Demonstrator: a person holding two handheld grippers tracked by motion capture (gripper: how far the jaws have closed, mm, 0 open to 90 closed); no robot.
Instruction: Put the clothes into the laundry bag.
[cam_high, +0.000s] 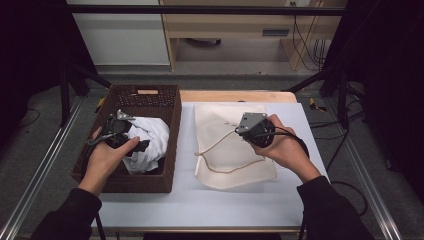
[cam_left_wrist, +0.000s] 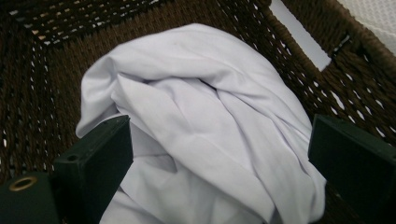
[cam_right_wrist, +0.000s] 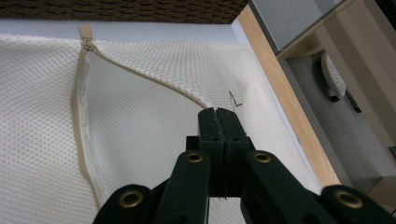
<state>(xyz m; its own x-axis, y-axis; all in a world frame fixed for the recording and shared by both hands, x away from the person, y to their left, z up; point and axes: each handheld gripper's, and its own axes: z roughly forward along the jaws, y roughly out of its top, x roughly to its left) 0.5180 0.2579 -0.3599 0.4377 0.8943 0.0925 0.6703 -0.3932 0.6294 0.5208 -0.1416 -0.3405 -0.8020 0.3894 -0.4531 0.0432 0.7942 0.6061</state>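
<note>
A crumpled white garment (cam_high: 150, 142) (cam_left_wrist: 201, 116) lies in a dark woven basket (cam_high: 172, 145) at the left of the table. My left gripper (cam_high: 136, 145) (cam_left_wrist: 219, 158) is down inside the basket, open, its jaws wide apart on either side of the cloth bundle. A cream mesh laundry bag (cam_high: 225, 167) (cam_right_wrist: 140, 140) lies flat on the white table, its zipper open. My right gripper (cam_high: 241, 131) (cam_right_wrist: 219, 119) is shut on the bag's zipper edge near the opening. The zipper pull (cam_right_wrist: 85, 31) rests at the far end of the opening.
The basket wall (cam_left_wrist: 345, 60) stands close to the left gripper's right jaw. The table's wooden far edge (cam_high: 235, 96) and a wooden shelf unit (cam_high: 240, 30) lie beyond the bag. Bare white tabletop (cam_high: 210, 205) runs along the front.
</note>
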